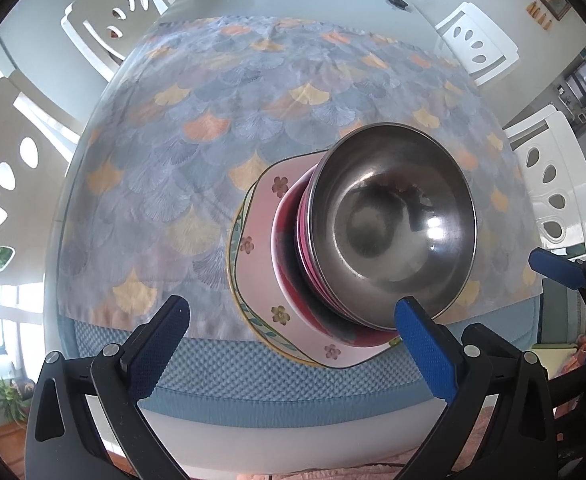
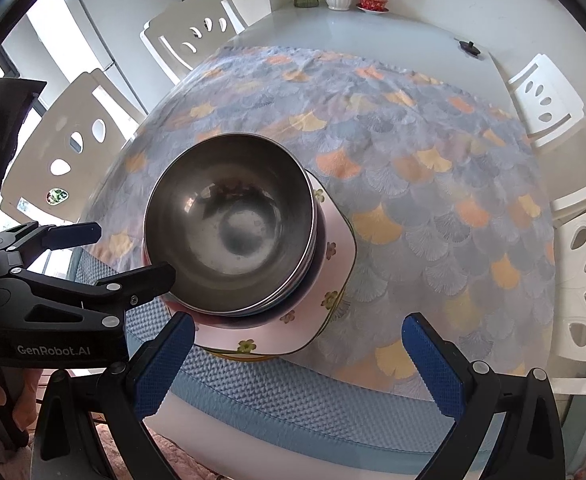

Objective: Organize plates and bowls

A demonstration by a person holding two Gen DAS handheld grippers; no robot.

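I hold a claw in each hand above the near edge of a round desk (image 2: 373,28) covered with a fan-patterned cloth (image 2: 413,184). My left claw (image 1: 293,336) stands wide apart and empty, its right finger just beside the lower rim of a steel bowl (image 1: 393,220). My right claw (image 2: 299,356) is also spread wide, gripping nothing, with the stack ahead and to its left.

The steel bowl sits on top of nested pink and red bowls (image 1: 305,280), which rest on a pink flowered plate (image 1: 269,200). Under that, a second plate with a yellow rim (image 1: 235,248) peeks out. The whole pile stands near the desk's front edge, partly over a blue textured mat (image 1: 253,372).

I judge the stacking done: no loose dishes show elsewhere on the cloth. At most, withdrawing remains.
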